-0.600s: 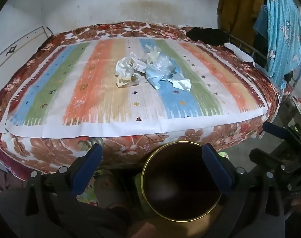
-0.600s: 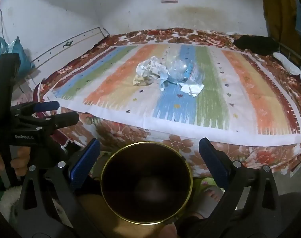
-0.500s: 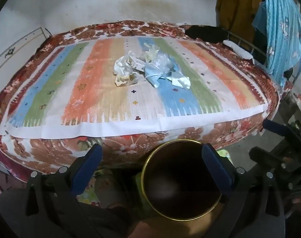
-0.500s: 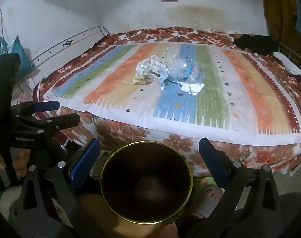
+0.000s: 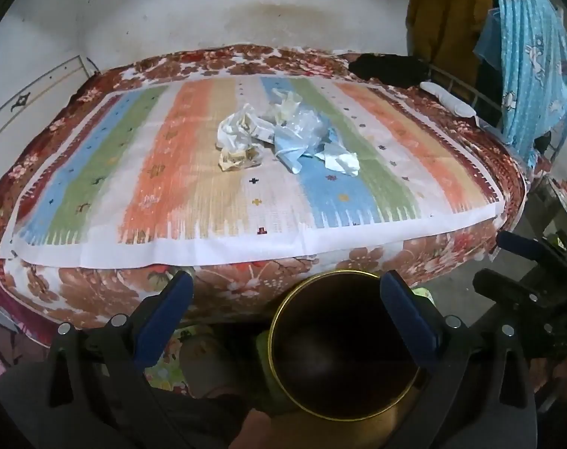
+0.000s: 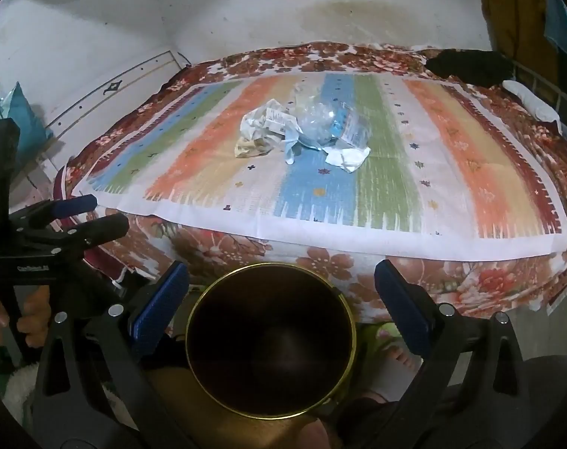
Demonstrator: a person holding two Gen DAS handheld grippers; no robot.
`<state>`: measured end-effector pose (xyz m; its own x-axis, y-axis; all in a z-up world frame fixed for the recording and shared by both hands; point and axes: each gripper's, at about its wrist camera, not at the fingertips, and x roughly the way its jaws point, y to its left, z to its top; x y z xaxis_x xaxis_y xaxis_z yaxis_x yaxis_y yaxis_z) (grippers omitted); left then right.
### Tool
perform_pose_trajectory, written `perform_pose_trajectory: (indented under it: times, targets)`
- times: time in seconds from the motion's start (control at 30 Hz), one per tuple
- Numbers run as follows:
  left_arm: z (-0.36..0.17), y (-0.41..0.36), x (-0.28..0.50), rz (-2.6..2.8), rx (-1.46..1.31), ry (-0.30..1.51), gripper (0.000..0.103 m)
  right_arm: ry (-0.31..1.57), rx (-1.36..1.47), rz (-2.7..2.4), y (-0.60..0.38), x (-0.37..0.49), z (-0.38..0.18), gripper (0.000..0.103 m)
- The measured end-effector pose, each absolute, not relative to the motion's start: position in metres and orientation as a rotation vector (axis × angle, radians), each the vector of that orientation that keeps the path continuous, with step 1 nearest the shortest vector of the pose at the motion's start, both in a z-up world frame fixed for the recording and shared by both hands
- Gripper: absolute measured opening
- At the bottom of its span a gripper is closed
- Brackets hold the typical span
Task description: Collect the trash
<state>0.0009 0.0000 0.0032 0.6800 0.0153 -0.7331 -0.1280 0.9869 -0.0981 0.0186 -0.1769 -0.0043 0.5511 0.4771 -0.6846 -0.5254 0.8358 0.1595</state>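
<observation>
1. Centrally, the trash pile [image 5: 283,142] of crumpled paper and plastic lies on the striped mat [image 5: 171,172] over the bed [image 5: 246,284].
2. Left gripper [image 5: 286,299] and right gripper [image 6: 281,292]: fingers spread, empty, above the gold-rimmed bin [image 6: 270,340].

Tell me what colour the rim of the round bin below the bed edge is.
Gold: the bin has a thin golden rim around a dark inside, clearest in the right wrist view.
</observation>
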Motion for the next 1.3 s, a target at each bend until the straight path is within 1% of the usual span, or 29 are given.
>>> perform_pose_trajectory:
  times: [0.17,0.3,0.67,0.87,1.3]
  targets:
    - [0.004,-0.002,0.002,0.072,-0.146,0.818,0.097,0.795,-0.050,0.587,-0.178,0.020,-0.005,0.094]
    - [0.003,0.002,0.004,0.078,-0.176,0.825,0.097,0.754,-0.020,0.569,-0.186,0.020,0.000,0.094]
    - [0.004,0.008,0.005,0.072,-0.219,0.809,0.097,0.784,-0.033,0.575,-0.182,0.020,-0.001,0.094]
    - [0.006,0.003,0.001,0.077,-0.173,0.787,0.097,0.770,-0.042,0.566,-0.180,0.017,0.000,0.094]
    - [0.010,0.004,0.002,0.097,-0.190,0.779,0.097,0.778,-0.044,0.599,-0.179,0.017,-0.001,0.094]
